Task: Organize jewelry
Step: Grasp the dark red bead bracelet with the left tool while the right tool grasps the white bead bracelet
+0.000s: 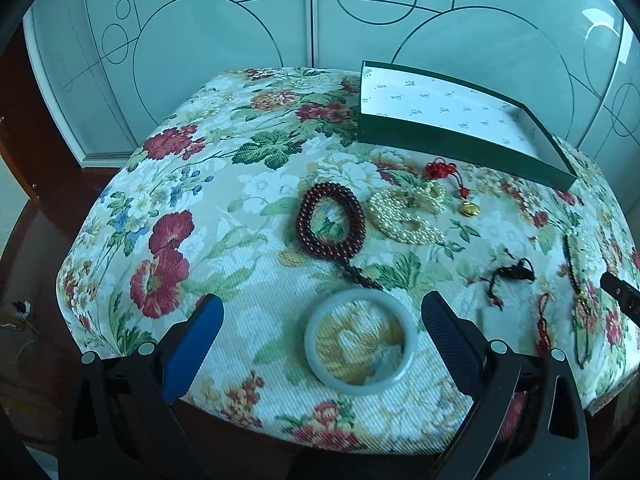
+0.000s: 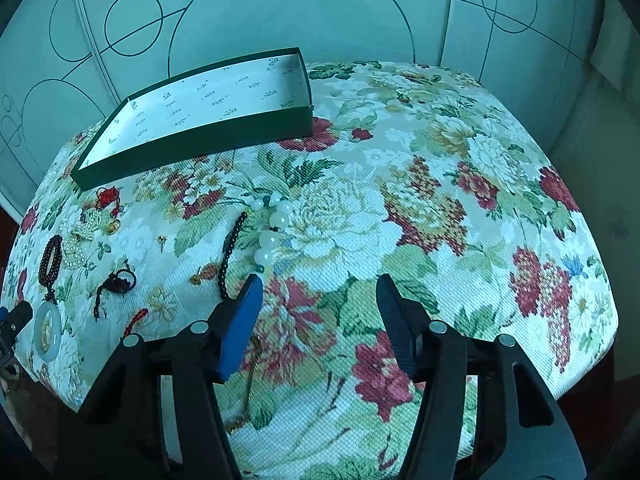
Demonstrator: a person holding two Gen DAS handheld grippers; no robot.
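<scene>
The jewelry is laid out loose on a floral cushion (image 1: 224,208), all of it on the near side of an open green box (image 1: 460,148) whose white patterned lining is bare. Nearest the box are a red knotted charm with a gold pendant (image 1: 444,172) and a heap of pearl strands (image 1: 404,216); beside the pearls, further from the box, a dark red bead bracelet (image 1: 332,220) is coiled. A pale jade bangle (image 1: 360,344) lies flat, furthest from the box, and the left gripper (image 1: 320,316) is held over it with its jaws wide apart, one finger to either side and neither touching. The bangle is judged rigid, smooth, fairly heavy for its size and liable to chip if dropped; a grip across one side of the ring, through its hole, is judged safer than a squeeze across the full width, from which polished stone could slip. A string of white beads (image 2: 272,232) lies in front of the box beside a black bead strand (image 2: 230,256). The right gripper (image 2: 318,292) is seen about half open and empty, its blue finger (image 2: 244,320) at the string's near end. The string is judged limp and light; it should be pinched at one bead so that the rest hangs.
</scene>
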